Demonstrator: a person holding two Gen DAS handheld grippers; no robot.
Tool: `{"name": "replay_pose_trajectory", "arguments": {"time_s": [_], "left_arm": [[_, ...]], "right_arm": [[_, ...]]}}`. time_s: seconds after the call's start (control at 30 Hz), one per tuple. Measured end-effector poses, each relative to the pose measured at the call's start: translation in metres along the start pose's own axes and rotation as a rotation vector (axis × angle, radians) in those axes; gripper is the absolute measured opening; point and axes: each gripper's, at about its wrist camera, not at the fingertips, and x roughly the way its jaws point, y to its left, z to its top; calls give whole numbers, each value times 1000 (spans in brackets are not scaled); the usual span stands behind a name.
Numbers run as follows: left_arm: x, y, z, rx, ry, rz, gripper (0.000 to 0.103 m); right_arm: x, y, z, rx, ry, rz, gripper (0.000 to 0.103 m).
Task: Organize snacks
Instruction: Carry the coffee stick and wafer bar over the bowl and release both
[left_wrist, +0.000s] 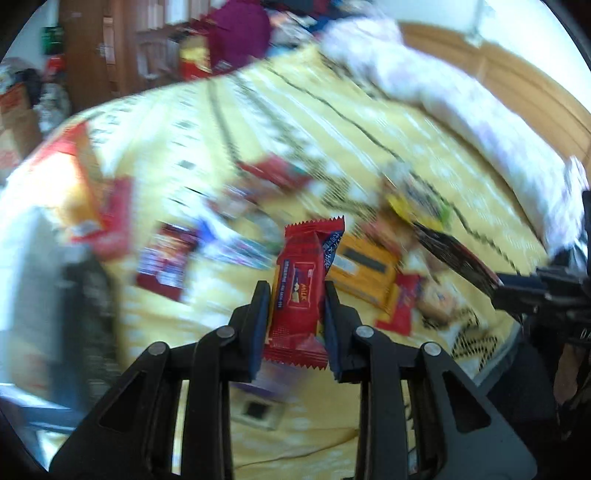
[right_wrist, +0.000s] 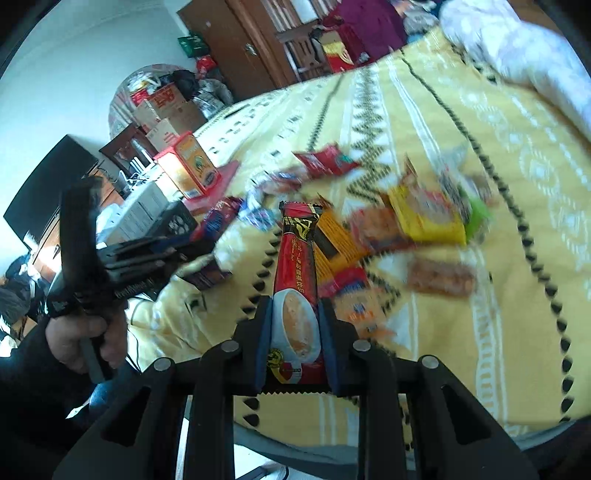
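Left gripper (left_wrist: 295, 291) was clamped on a red milk-snack packet (left_wrist: 297, 284), pads pressed to both long sides, packet upright between the fingers with its crimped top edge above the fingertips and its lower end down in the jaw. It hung clear of the bedspread.

Right gripper (right_wrist: 295, 314) was closed on a red coffee-mix stick (right_wrist: 297, 266), a long sachet printed with a cup of coffee; pads bore on its lower part, the dark top end stood well past the fingertips. It too was off the bed.

The rest of the snacks lay in a loose scatter on the yellow patterned bedspread (right_wrist: 517, 177) beyond both grippers: an orange flat pack (left_wrist: 364, 269), a yellow packet (right_wrist: 424, 218), several red wrappers, mostly motion-blurred. An orange carton (right_wrist: 194, 170) stood at the bed's left edge.

In the right wrist view, the person's left hand (right_wrist: 79, 341) showed at left, gripping the handle of the other tool. A white quilt (left_wrist: 443, 96) was bunched along the far side.
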Motion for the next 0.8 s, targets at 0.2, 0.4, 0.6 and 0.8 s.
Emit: {"name": "replay_pose_trajectory", "arguments": {"time_s": [0.2, 0.4, 0.6, 0.8], "left_arm": [[-77, 67, 14, -137, -142, 159, 28], [-154, 151, 5, -295, -246, 339, 28], [-214, 236, -25, -482, -295, 517, 28], [-234, 302, -64, -663, -279, 618, 28]], "right_arm": [[-3, 48, 38, -93, -55, 28, 28], [0, 135, 94, -230, -135, 128, 28], [22, 254, 136, -375, -154, 281, 28], [60, 367, 148, -453, -96, 421, 28]]}}
